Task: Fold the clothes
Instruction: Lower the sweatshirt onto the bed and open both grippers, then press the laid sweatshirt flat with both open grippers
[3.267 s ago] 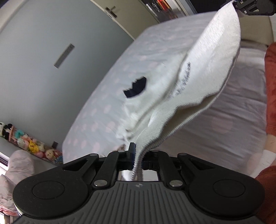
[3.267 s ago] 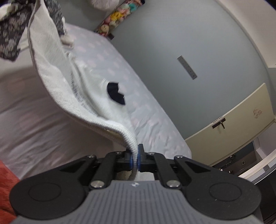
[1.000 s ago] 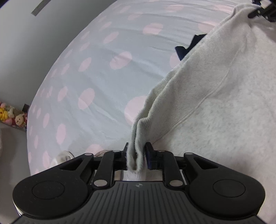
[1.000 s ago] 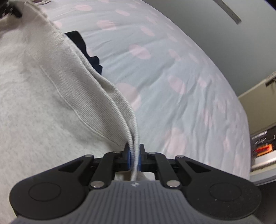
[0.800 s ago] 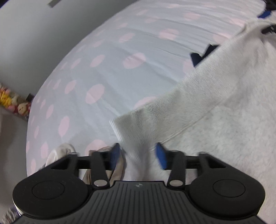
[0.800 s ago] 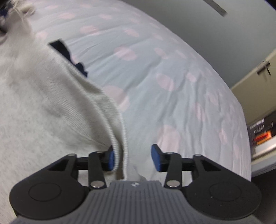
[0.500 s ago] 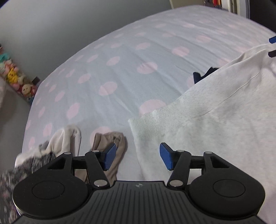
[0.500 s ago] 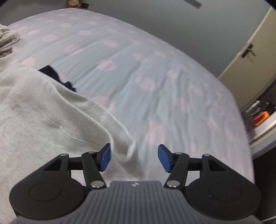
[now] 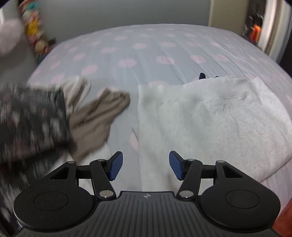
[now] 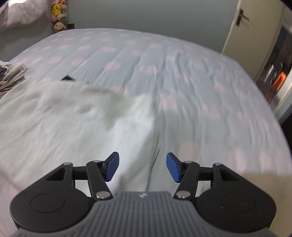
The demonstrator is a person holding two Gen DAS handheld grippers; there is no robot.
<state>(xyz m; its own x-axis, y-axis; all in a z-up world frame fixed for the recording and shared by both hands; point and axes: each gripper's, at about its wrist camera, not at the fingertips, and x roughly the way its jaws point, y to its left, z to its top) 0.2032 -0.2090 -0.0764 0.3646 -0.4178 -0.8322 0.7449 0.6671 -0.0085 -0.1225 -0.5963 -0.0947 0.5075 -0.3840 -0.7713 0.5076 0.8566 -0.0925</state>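
Left wrist view gives us what the right doesn't: a tan garment [image 9: 98, 116] and a blurred dark patterned cloth [image 9: 31, 124] lying left of the sweater [image 9: 200, 116], tan one just beside its left edge, not clearly touching. Right wrist view adds the door [image 10: 244, 32] and a plush row [image 10: 58, 14] against the wall; only a pale clothes heap [image 10: 11, 73] shows at its far left.

Sweater lies flat on the bed [image 9: 146, 49], folded, a dark scrap [image 9: 201, 75] poking out at its far edge.

Left gripper [image 9: 146, 165] tilts down over the sweater's near left edge, fingers apart, nothing pinched; cloth lies below the gap, not touched by the pads [image 9: 115, 165]. Right gripper [image 10: 142, 166] tilts down over the sweater's right edge, jaws partly spread and closing a little, pads [image 10: 172, 166] clear of the cloth beneath.

Sweater is off-white, fleecy knit with a ribbed band and one stitched seam line. Bed sheet is pale grey with pink dots, lightly creased. Pads are blue and ribbed on black linkage arms. Right view is motion-blurred, so we can't read the sweater's texture there.
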